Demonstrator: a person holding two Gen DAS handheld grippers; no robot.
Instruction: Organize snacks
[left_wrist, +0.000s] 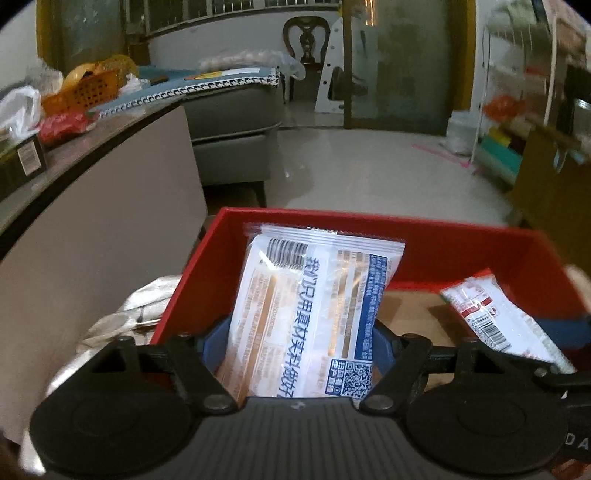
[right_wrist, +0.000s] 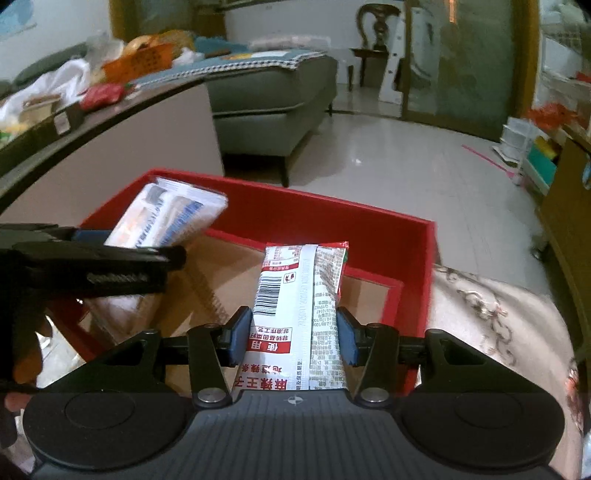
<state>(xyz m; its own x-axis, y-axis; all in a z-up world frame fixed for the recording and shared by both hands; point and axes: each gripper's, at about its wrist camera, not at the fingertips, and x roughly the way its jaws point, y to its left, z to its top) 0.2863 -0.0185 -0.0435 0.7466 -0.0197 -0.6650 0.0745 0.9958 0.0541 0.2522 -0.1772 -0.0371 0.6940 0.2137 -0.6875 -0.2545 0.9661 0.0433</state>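
Here both grippers are over the red box (left_wrist: 436, 247), each with a snack packet pinched between its blue fingers.

The left gripper (left_wrist: 301, 343) has its fingers (left_wrist: 212, 341) drawn in against the two long edges of the white packet (left_wrist: 314, 295), which fills the gap between them. That packet's long axis runs away from the gripper toward the box's far wall, tipped a little to the right, barcode end farthest out. From the right wrist view the left gripper reaches in from the left, roughly level, with the white packet (right_wrist: 170, 218) sticking out past its tip over the box's far left corner.

The right gripper (right_wrist: 293, 341) likewise has its fingers (right_wrist: 240, 338) pressed to the sides of the red-and-white packet (right_wrist: 299, 291). This one points straight ahead along the fingers, its red-trimmed end toward the far wall, above the brown cardboard floor (right_wrist: 236, 266) of the box. In the left view it shows at the right, slanting toward the far left (left_wrist: 506, 321).

The box sits on a pale patterned cloth (right_wrist: 491, 332); a cluttered bench (left_wrist: 74, 155) lies to the left.
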